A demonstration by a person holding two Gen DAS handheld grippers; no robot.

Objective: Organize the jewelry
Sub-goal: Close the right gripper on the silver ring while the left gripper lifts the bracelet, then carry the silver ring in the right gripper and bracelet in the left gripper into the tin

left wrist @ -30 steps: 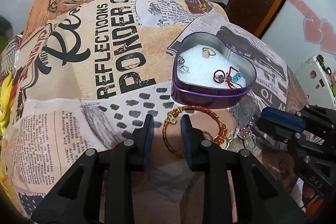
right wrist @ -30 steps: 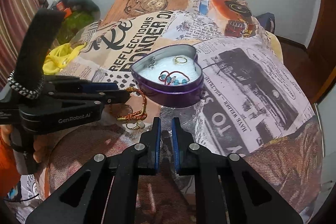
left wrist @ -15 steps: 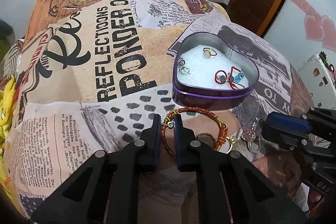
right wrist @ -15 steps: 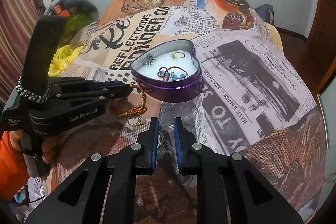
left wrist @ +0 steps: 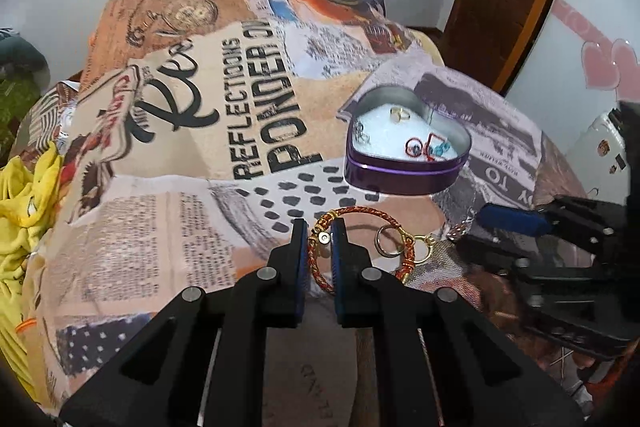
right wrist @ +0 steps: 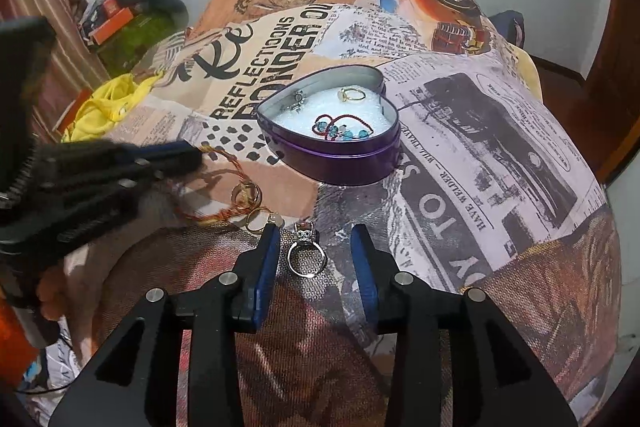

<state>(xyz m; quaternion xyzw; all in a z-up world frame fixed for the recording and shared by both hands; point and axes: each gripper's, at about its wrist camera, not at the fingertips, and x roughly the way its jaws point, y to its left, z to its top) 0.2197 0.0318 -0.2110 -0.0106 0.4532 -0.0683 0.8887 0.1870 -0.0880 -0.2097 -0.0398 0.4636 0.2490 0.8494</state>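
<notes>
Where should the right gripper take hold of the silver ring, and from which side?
Grip the band of the silver ring, not its stone. It lies flat on the cloth between the open fingers of the right gripper, stone pointing away, so come down from above and close across the hoop.

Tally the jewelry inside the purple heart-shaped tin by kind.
Gold ring: 1
Red cord bracelet with blue beads: 1
Small silver piece, kind unclear: 1
Total in the purple heart-shaped metal tin: 3
</notes>
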